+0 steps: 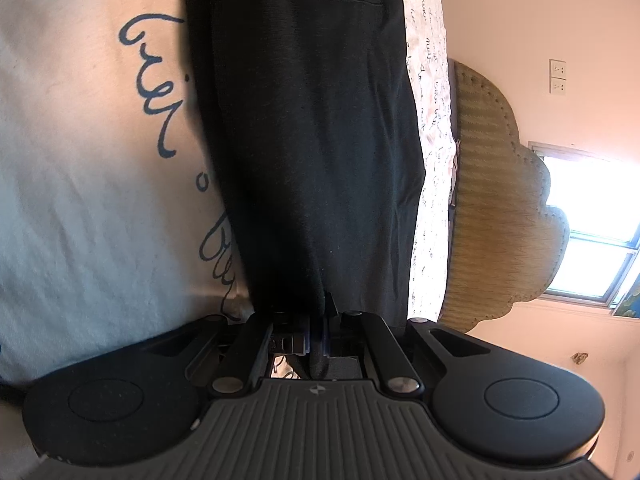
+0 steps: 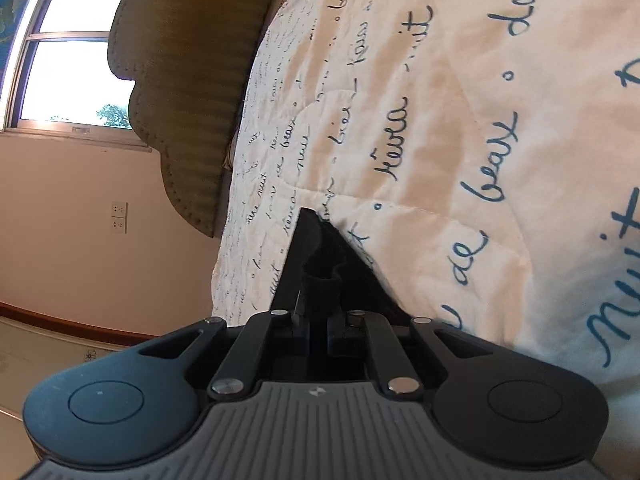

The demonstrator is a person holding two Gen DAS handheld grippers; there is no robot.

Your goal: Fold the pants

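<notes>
Two grips are on one pair of black pants point(image 1: 304, 140), and the garment's long axis is what the next fold depends on. In the left wrist view the pants run as a long dark band straight away from the left gripper point(image 1: 318, 320), lengthwise over the white quilt with blue script point(image 1: 80, 160), with a welt pocket visible at the far end, so the waist appears to lie far from this gripper and the hem end near it. The left gripper's fingers are pinched together on a bunched edge of that near end.

In the right wrist view only a small dark triangle of the pants point(image 2: 320, 264) shows, rising just ahead of the right gripper point(image 2: 319, 320), whose fingers are likewise clamped on a gathered fold of cloth. Which corner it holds cannot be told.

Judging from this, both grippers hold the near end, and the fold would carry it along the axis toward the pocket end. Beyond the quilt stand a tufted olive headboard point(image 1: 500, 200), a window point(image 2: 76, 48) and a wall socket point(image 1: 557, 76).
</notes>
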